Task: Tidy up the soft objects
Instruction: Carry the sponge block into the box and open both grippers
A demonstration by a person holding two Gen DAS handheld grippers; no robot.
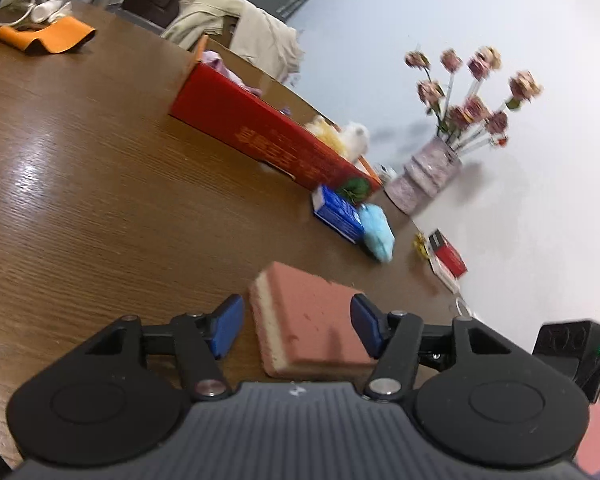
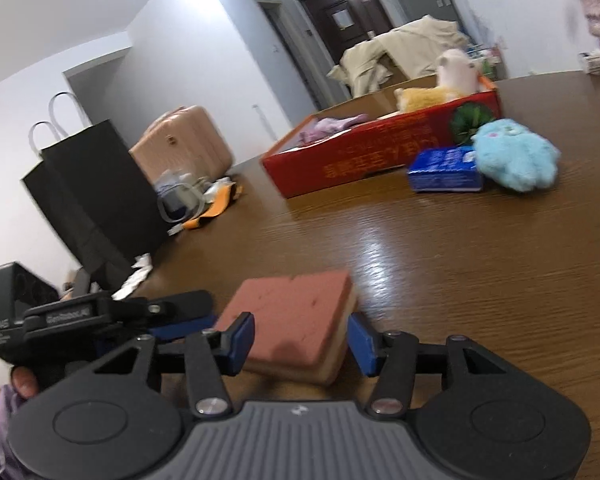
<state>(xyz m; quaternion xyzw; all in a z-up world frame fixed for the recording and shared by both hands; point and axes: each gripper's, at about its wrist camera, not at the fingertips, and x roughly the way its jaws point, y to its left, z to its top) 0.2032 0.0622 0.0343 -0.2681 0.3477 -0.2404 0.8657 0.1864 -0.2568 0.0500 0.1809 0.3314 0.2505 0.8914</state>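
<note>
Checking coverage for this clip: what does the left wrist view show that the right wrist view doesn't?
Left wrist only: the vase of flowers and the small red box. Right wrist only: the black paper bag and the pink suitcase. Both: the pink sponge between open jaws, the red box, the blue plush toy, the table.

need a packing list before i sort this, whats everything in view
sponge: one, pink top over a cream layer, flat on the table between both grippers' fingers
table: one, brown wood
box: one, red, open, on the table, holding plush toys and a pinkish cloth
blue plush: one, light blue, beside the box
blue packet: one, against the blue plush
vase of flowers: one, pinkish, table edge
orange cloth: one, far end
paper bags: two, black, beyond the table
suitcase: one, peach, on the floor
left gripper: open, astride the sponge
right gripper: open, astride the sponge
</note>
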